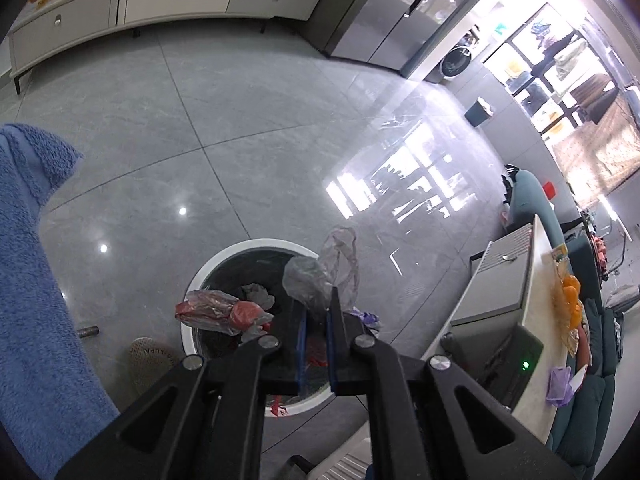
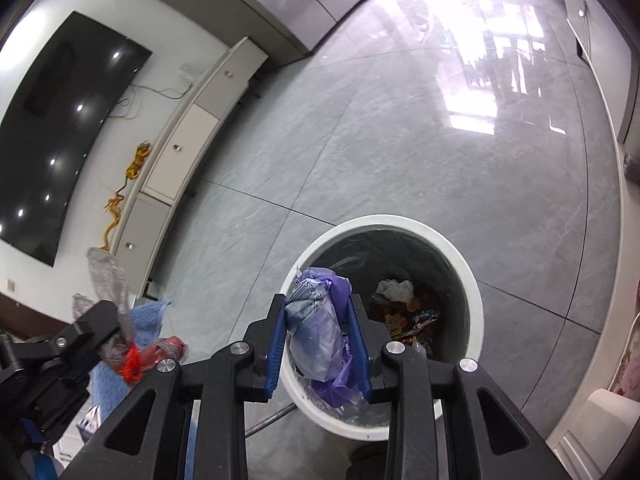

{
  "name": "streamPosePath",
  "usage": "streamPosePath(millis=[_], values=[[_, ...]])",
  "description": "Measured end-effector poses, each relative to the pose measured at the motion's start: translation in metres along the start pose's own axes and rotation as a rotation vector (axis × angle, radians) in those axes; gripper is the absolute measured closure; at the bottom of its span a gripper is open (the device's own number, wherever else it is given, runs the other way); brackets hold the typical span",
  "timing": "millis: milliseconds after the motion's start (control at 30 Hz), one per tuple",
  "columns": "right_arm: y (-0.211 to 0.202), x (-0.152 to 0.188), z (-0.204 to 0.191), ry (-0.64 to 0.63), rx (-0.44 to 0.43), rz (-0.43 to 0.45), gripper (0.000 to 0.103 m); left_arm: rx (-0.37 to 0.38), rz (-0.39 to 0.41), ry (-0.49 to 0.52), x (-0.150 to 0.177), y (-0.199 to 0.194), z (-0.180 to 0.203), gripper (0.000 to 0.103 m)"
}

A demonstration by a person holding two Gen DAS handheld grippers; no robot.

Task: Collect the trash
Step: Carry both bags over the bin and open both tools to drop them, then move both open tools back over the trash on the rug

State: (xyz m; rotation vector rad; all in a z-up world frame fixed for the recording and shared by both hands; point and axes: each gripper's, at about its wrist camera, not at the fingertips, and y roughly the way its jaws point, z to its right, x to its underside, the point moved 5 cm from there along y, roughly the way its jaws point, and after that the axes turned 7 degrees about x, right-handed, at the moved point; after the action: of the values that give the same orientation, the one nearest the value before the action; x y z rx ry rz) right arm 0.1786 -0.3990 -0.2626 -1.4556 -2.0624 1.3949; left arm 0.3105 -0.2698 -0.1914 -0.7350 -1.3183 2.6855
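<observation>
Your left tongs (image 1: 318, 312) are clamped on a crumpled clear plastic bag (image 1: 320, 270), held above the rim of the white bin (image 1: 192, 280) on the grey tiled floor (image 1: 240, 120). Your right tongs (image 2: 318, 306) grip a purple and clear plastic wrapper (image 2: 320, 320) over the bin's near edge. Wrappers and a white wad (image 2: 396, 290) lie inside. A blue towel (image 1: 28, 280) hangs at the left.

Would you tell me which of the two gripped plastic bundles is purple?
The purple plastic bundle in the right gripper, over the white bin. The left gripper holds clear plastic with red bits instead.
</observation>
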Motion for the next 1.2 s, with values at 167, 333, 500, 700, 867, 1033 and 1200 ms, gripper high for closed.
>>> streamPosePath(millis=[167,333,500,700,867,1033,1200], values=[[0.015,0.001,0.010,0.031,0.012,-0.021,0.074,-0.011,-0.039,-0.016,0.004,0.022,-0.013,0.096],[0.022,0.002,0.014,0.037,0.014,-0.036,0.074,-0.007,-0.058,-0.017,0.005,0.039,-0.011,0.095],[0.022,0.001,0.013,0.036,0.010,-0.038,0.068,0.019,-0.070,-0.028,0.003,0.044,-0.009,0.094],[0.020,-0.002,0.011,0.038,0.008,-0.021,0.053,0.022,-0.066,-0.027,0.004,0.042,-0.009,0.069],[0.014,-0.002,0.010,0.039,0.008,-0.009,0.051,0.027,-0.048,-0.030,0.005,0.035,-0.006,0.065],[0.008,-0.004,0.005,0.038,0.001,0.002,0.050,0.028,-0.033,-0.030,0.006,0.023,-0.005,0.065],[-0.005,-0.004,-0.007,0.026,-0.023,0.018,0.050,0.014,-0.003,-0.015,0.006,0.004,0.001,0.065]])
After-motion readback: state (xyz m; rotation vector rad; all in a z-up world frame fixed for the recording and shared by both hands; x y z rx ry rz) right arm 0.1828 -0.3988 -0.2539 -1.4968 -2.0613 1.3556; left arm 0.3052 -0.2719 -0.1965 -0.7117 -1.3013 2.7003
